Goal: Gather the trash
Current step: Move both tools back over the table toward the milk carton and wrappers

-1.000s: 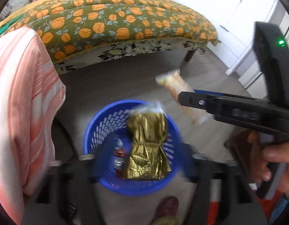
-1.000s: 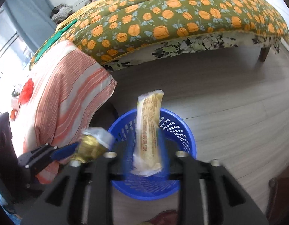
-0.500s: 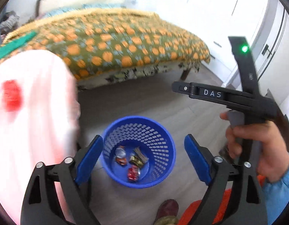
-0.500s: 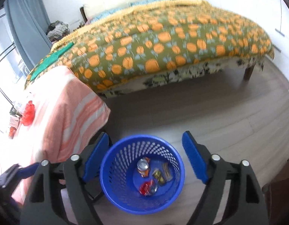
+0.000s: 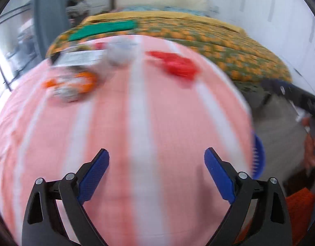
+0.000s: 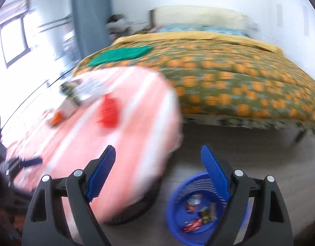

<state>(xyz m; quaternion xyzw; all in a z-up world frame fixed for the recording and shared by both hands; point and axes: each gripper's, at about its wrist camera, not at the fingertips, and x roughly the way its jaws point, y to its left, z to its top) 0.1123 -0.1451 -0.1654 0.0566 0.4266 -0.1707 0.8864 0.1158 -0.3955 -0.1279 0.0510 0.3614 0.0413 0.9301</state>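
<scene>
The view is motion-blurred. My left gripper (image 5: 156, 168) is open and empty above a table with a pink striped cloth (image 5: 137, 123). On the cloth lie a red wrapper (image 5: 177, 65), an orange wrapper (image 5: 75, 84), a pale crumpled piece (image 5: 120, 53) and a white packet (image 5: 79, 58). My right gripper (image 6: 157, 170) is open and empty, over the table's edge and the blue basket (image 6: 175, 215) on the floor, which holds several wrappers (image 6: 198, 213). The red wrapper also shows in the right wrist view (image 6: 109, 112).
A bed with an orange-flowered cover (image 6: 229, 78) stands behind the table, a green cloth (image 6: 120, 54) on it. Grey floor (image 6: 249, 143) lies between bed and basket. The basket's rim (image 5: 257, 157) peeks past the table's right edge. A window (image 6: 12, 39) is at left.
A second ago each gripper held a wrapper over the basket; both opened and dropped them in. Both grippers have since swung up and left from the basket toward the table.
</scene>
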